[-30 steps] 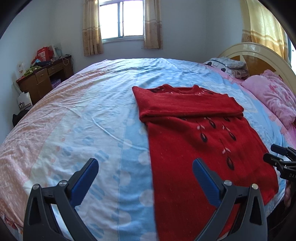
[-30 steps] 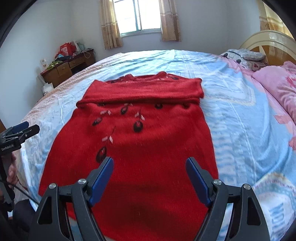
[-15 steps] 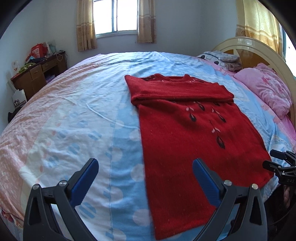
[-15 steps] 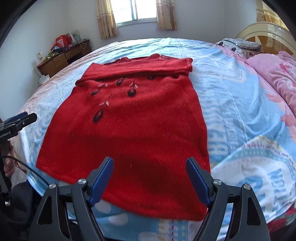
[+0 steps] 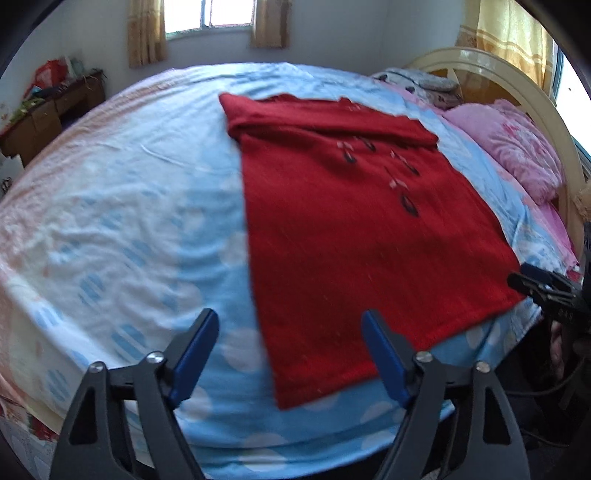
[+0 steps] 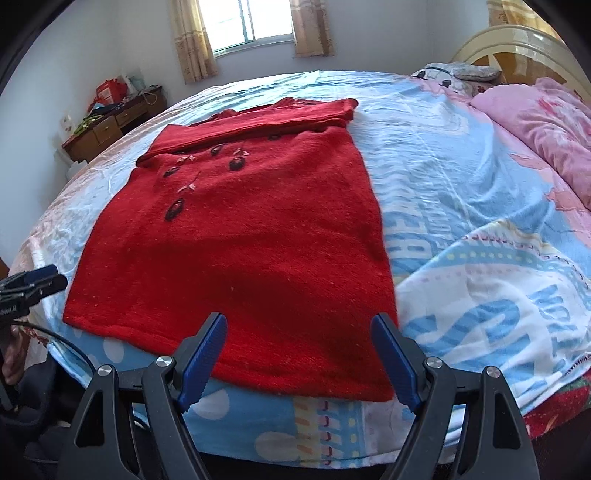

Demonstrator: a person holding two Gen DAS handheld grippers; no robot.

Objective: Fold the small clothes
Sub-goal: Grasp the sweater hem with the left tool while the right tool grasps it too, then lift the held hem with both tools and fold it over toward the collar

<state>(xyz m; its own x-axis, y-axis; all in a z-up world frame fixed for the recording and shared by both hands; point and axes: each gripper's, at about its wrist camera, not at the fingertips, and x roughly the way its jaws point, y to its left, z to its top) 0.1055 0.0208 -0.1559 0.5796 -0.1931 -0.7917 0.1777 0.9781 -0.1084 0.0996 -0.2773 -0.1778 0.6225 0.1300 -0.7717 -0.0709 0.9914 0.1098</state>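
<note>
Red knit sweater (image 6: 236, 236) lies flat on the bed (image 6: 461, 229), hem twd the near edge, and its top part is folded down in a band across the chest; small dark and pale flower marks run in a slanted line below that band. Sheet under it is light blue w/ white dots near the hem, pale pink at the far left side, and has big printed letters to the right of the sweater. Left claw (image 5: 288, 354) hangs above the hem's left corner, blue pads (image 5: 195, 354) apart; its jaws have just been closing a bit, but nothing is pressed between them, only the corner of the sweater and the sheet are seen through the gap, and this view is blurred. Right claw (image 6: 299, 354) hangs over the hem's right part, jaws wide, pads not touching the knit as far as I can tell. Each claw shows also at the edge of the other's view, just beside the sweater's lower corners. Pink pillow (image 6: 546, 129) and a patterned one lie at the cream headboard (image 5: 509, 85) on the right. Behind the bed, a window (image 6: 255, 22) w/ beige curtains, and at the left wall a wooden desk (image 6: 110, 125) w/ red things on it.
</note>
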